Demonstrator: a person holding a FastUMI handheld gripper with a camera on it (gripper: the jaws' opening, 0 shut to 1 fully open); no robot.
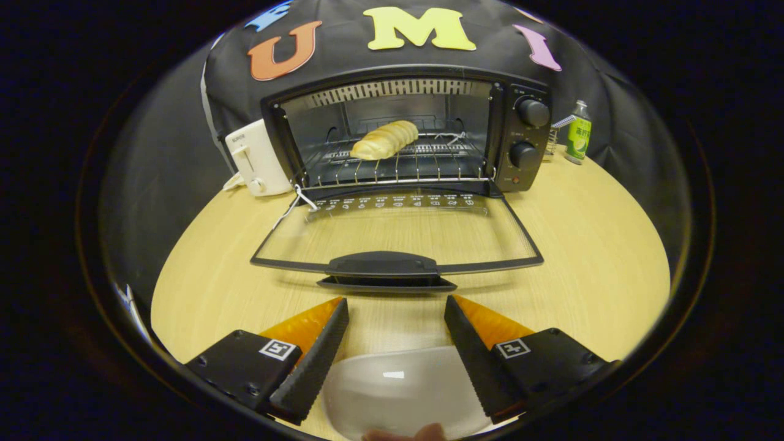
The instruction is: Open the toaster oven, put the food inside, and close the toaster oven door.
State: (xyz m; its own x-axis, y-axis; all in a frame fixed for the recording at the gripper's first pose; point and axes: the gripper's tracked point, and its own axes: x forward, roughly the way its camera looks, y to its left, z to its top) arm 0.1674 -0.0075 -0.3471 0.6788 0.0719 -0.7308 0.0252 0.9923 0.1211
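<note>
The black toaster oven (520, 131) stands at the back of the wooden table with its glass door (398, 229) folded down flat toward me. A long bread roll (384, 139) lies on the wire rack inside. The door's black handle (383, 265) sits just ahead of my fingertips. My gripper (397, 308) is open, low over the table, with nothing between its fingers. A white plate (401, 389), bare, lies on the table below and between the fingers.
A white toaster (257, 159) stands to the left of the oven. A green bottle (578, 133) stands to its right, near the table's far edge. Part of a person's hand (407, 433) shows at the plate's near rim.
</note>
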